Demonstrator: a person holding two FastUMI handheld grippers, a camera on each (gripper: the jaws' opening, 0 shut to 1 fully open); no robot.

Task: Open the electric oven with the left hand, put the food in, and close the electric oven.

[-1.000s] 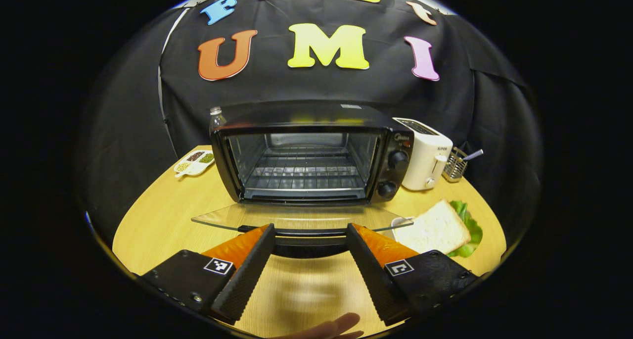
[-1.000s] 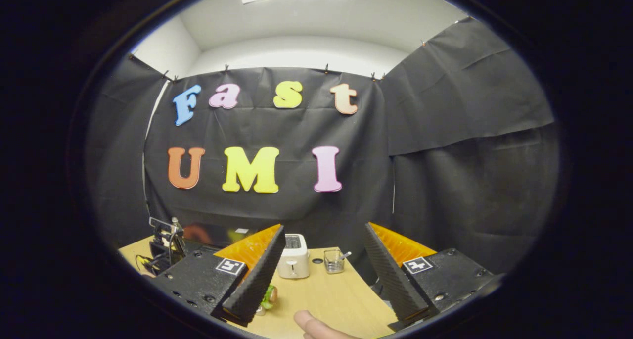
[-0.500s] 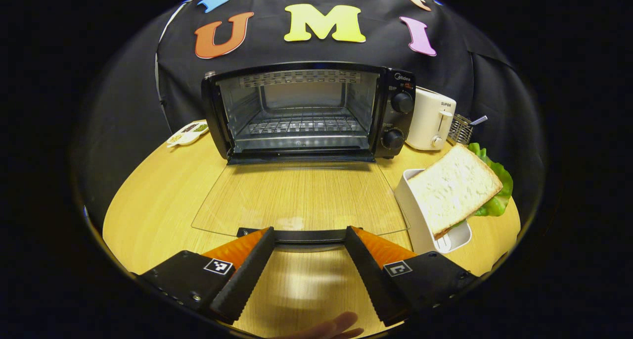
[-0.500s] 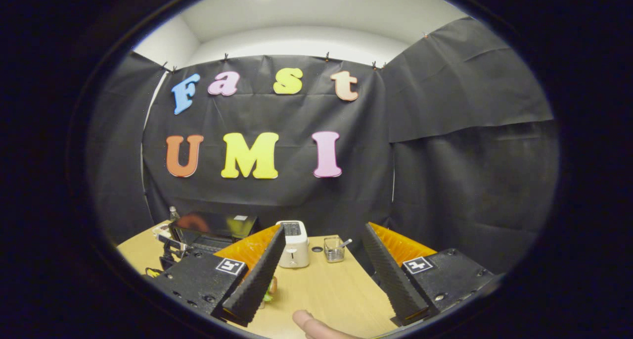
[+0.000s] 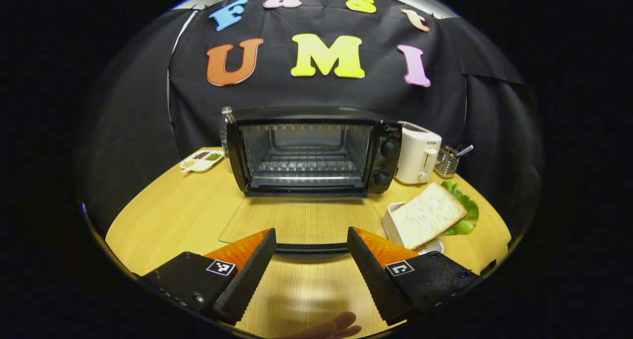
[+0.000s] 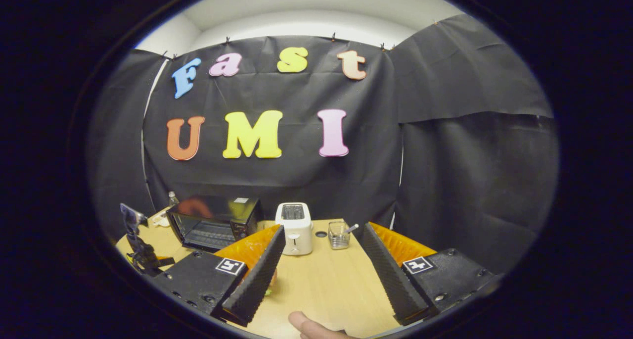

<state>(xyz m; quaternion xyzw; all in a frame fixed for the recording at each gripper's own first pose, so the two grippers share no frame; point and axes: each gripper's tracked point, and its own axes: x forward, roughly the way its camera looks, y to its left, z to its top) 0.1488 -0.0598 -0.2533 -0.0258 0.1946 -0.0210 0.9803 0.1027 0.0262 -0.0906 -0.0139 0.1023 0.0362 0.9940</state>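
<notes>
Left gripper view puts the electric oven (image 5: 316, 153) at the middle of the frame, its cavity and wire rack exposed and its glass door (image 5: 301, 220) folded down flat toward the camera over the wooden table (image 5: 168, 215). The door's dark handle bar (image 5: 311, 248) lies across the gap between the fingers of the left gripper (image 5: 310, 274), which rise from the lower edge spread wide and grip nothing; whether they touch the bar cannot be told. A fingertip (image 5: 336, 325) of the holding hand shows at the bottom centre. Lower right of the oven, the sandwich (image 5: 428, 215), a bread slice over green lettuce, leans in a white holder (image 5: 390, 225). A white toaster (image 5: 417, 152) stands just right of the oven, a wire basket (image 5: 446, 162) beyond it, and a small divided dish (image 5: 200, 161) sits to the left. In the right gripper view, the right gripper (image 6: 321, 274) points level over the table with its fingers spread wide and empty, a thumb tip (image 6: 304, 324) at the bottom edge; the oven (image 6: 215, 222) sits at lower left, the toaster (image 6: 294, 227) near centre.
</notes>
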